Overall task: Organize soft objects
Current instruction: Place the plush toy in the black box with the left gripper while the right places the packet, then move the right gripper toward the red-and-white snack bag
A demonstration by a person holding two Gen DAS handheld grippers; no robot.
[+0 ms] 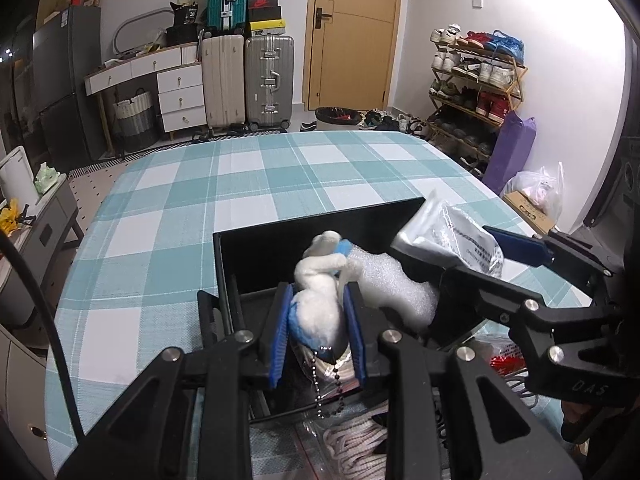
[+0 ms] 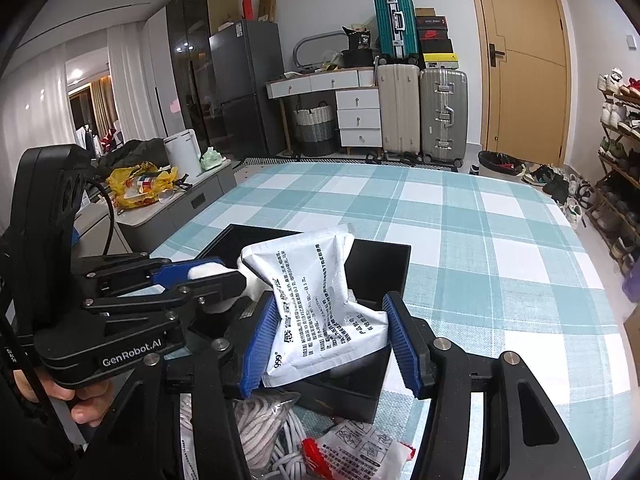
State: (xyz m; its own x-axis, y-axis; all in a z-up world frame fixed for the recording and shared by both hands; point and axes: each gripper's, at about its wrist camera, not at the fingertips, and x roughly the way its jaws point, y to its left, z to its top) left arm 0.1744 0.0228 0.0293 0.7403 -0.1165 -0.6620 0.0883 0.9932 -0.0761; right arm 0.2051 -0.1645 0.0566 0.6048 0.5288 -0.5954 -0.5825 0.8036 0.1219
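A white plush toy with blue patches (image 1: 320,312) and a bead chain sits between the blue pads of my left gripper (image 1: 318,292), which is shut on it over the open black box (image 1: 256,256). White foam (image 1: 396,284) lies inside the box beside the toy. In the right wrist view my right gripper (image 2: 331,300) has a crumpled white printed packet (image 2: 316,280) between its pads, both touching the packet's edges, above the box (image 2: 380,264). The left gripper (image 2: 228,274) shows at the left with the toy (image 2: 208,271). The right gripper (image 1: 464,252) and packet (image 1: 448,228) hover over the box's right corner.
The box stands on a table with a teal and white checked cloth (image 2: 480,260). Near the front edge lie a clear bag of coiled white rope (image 2: 260,428) and a white packet with red parts (image 2: 360,448). A person's hand (image 2: 80,404) holds the left gripper's handle.
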